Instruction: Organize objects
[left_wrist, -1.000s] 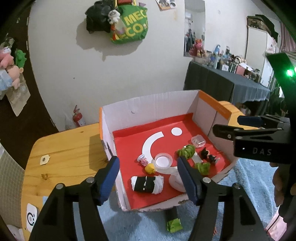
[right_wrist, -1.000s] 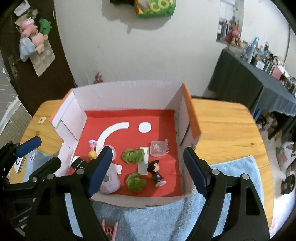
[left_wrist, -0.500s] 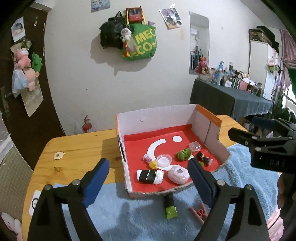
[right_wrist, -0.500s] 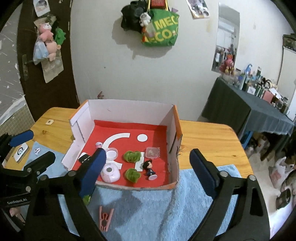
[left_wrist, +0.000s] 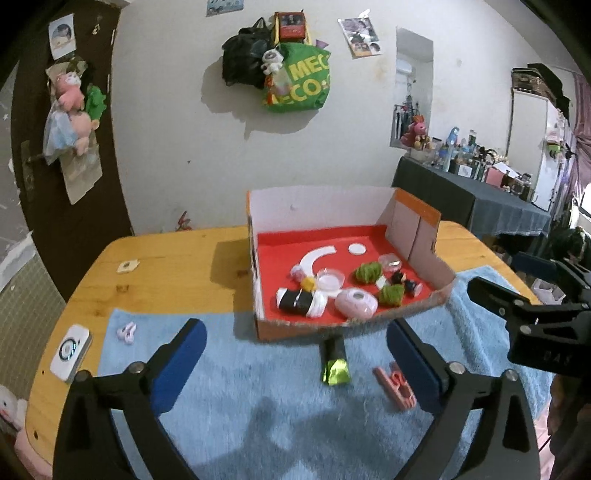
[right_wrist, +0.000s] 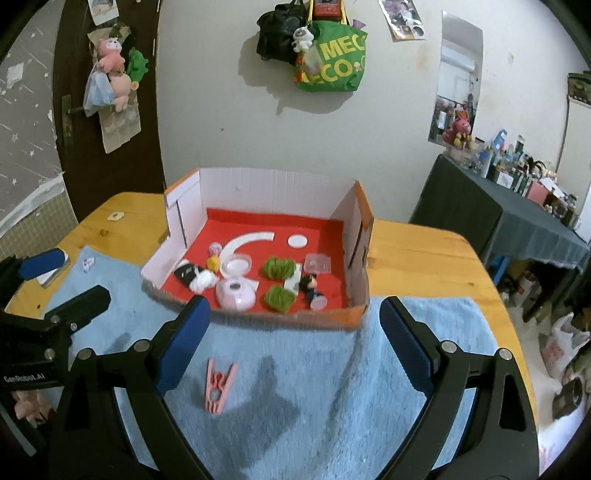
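- Hovering over the blue towel (left_wrist: 258, 387), both grippers point down and forward at the cardboard box (left_wrist: 417, 236); neither touches anything.
- Left gripper (left_wrist: 295, 365): jaws opening, near their widest, nothing between the pads. Right gripper (right_wrist: 295, 343): jaws wide apart, also empty.
- Loose items still on the towel, outside the box: pink clothespin (right_wrist: 218, 386), green-tipped dark stick (left_wrist: 334, 360), small lilac piece (left_wrist: 126, 331) near the towel's left edge.
- Key relation: in the right wrist view the clothespin lies just below and inside the right gripper's left finger, long axis running toward the box, legs spread at the far end. In the left wrist view it sits against the left gripper's right finger. It lies between the two hands; I cannot say which is nearer.
- The stick lies almost centred ahead of the left gripper, long axis toward the box, its far end tucked under the box's front wall. Judged the left hand's easier pick.
- Box already holds a pink round case (right_wrist: 236, 293), two green tufts, a small dark-haired figure (right_wrist: 309, 287), a clear lidded cup and a black-and-white roll (left_wrist: 299, 302).
- Writing: green bag (right_wrist: 332, 62) on the wall reads "MEC" over "ECO"; "GenRobot.AI" on the left gripper's body in the right wrist view; "DAS" on the right gripper's body in the left wrist view.
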